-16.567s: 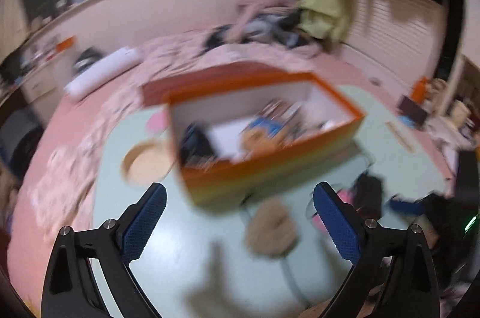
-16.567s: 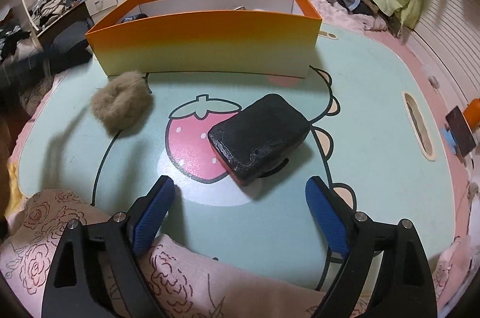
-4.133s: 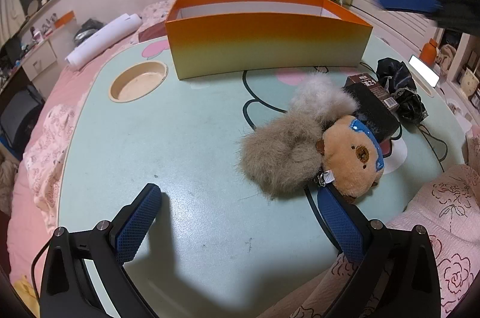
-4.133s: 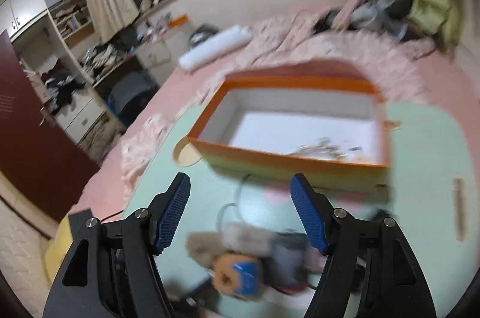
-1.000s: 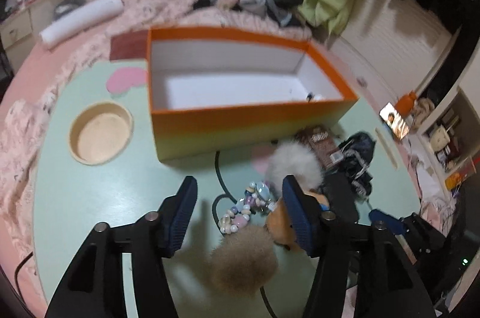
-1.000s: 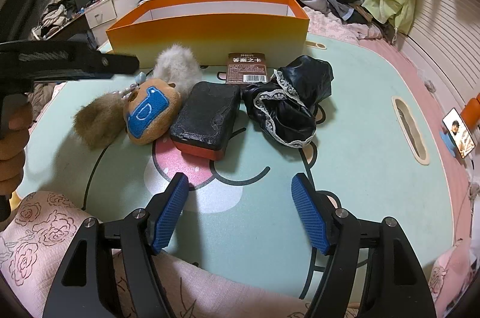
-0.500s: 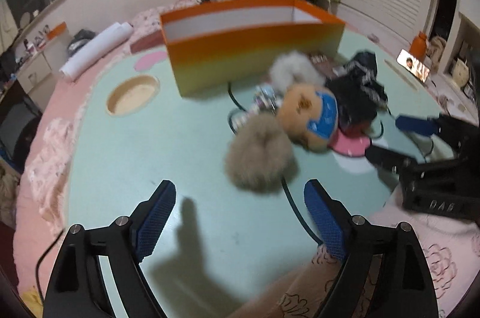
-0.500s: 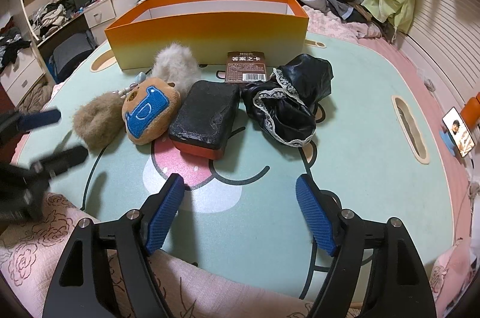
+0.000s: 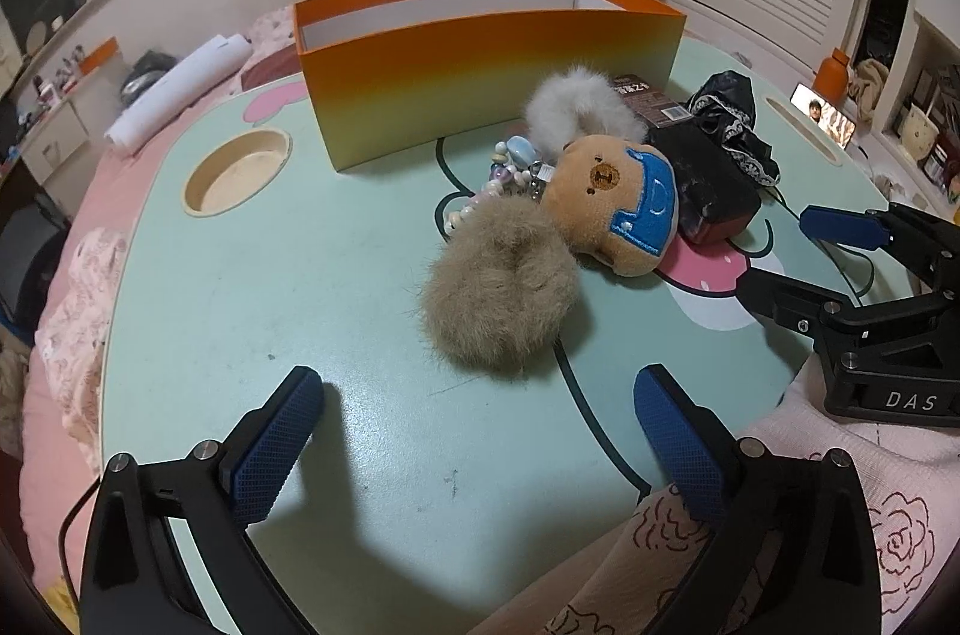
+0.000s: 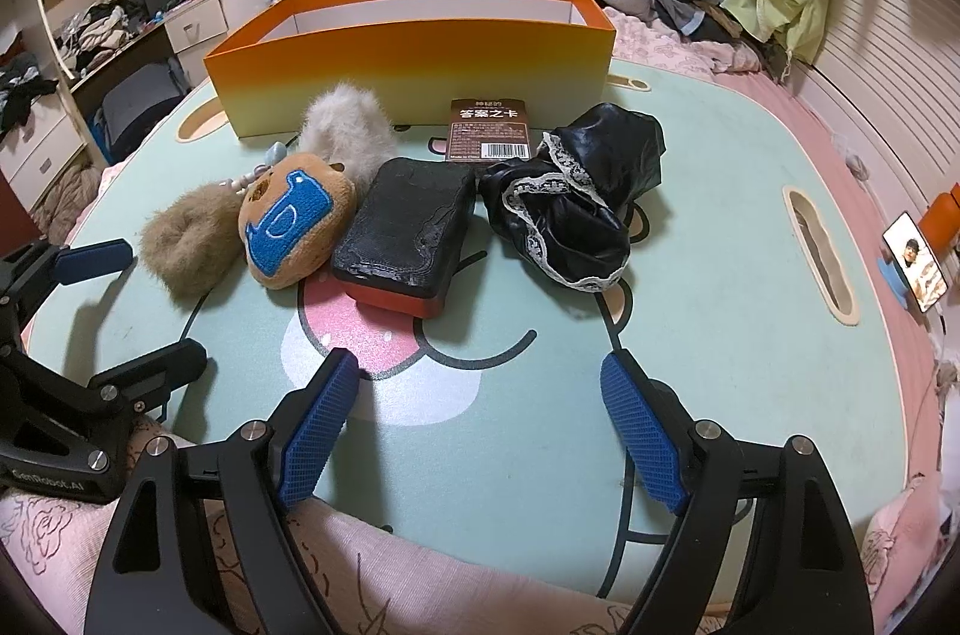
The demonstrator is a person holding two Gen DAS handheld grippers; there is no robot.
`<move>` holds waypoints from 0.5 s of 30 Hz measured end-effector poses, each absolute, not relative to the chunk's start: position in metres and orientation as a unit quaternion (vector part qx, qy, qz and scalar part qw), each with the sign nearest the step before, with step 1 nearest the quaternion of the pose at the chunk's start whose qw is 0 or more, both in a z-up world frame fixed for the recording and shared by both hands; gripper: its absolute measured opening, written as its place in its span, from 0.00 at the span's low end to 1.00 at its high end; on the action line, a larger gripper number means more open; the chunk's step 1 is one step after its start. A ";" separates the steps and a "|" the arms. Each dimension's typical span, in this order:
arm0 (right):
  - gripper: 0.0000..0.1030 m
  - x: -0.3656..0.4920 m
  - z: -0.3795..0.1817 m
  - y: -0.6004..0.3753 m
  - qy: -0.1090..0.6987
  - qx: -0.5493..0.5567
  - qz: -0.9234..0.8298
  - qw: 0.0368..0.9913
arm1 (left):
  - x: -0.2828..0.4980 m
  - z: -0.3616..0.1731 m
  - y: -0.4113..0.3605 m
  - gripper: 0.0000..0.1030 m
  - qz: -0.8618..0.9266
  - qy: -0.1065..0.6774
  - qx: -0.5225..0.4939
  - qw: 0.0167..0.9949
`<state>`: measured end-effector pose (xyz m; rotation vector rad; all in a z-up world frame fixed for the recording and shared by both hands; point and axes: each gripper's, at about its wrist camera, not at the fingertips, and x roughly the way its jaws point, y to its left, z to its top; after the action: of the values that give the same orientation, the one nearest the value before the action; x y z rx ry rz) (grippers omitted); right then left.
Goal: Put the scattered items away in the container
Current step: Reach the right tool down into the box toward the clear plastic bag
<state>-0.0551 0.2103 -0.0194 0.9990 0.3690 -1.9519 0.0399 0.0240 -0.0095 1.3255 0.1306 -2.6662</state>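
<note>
Box [image 9: 480, 59], orange fading to yellow, open-topped, upright at far side of mint-green table [image 9: 270, 287] in left wrist view; inside walls white, contents hidden from this angle. Just in front of box, near its right half: white fur pompom [image 9: 576, 107], almost touching the front wall. Toward the camera from that: bead string [image 9: 504, 179], then round bear plush [image 9: 618, 203] with blue patch, then tan fur pompom [image 9: 501, 284], each touching the next. Right of bear, still in front of box: black case [image 9: 714, 191] with red underside, brown card pack [image 9: 651, 98], black lace-trimmed fabric [image 9: 735, 119]. Left of box: round recess [image 9: 237, 170] in table top. Left gripper [image 9: 477, 410] low in frame, jaws opening and spread wide, nothing between them, tan pompom just beyond the tips. Right gripper [image 9: 798, 254] at right edge, well short of box, blue pad showing. Right wrist view: same box [image 10: 414, 47] at far side. In front of it, left to right: tan pompom [image 10: 189, 239], bear plush [image 10: 294, 227], white pompom [image 10: 348, 125] behind bear, black case [image 10: 408, 227], card pack [image 10: 492, 128] lying flat just before box wall, black fabric [image 10: 576, 197]. Right gripper [image 10: 480, 398] jaws opening, well apart, bare table between them, black case just ahead of left pad. Left gripper [image 10: 135, 302] at left edge, beside tan pompom, not touching it. All scattered items on table, outside box.
</note>
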 end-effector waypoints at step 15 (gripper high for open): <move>0.53 -0.077 0.074 0.181 0.145 0.364 -0.774 0.496 | 0.039 -0.009 0.025 1.00 -0.891 0.044 0.443 0.081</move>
<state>-0.0769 0.1807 0.0745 0.8826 0.3512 -1.8759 0.0395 0.0249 -0.0088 1.3255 0.1327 -2.6645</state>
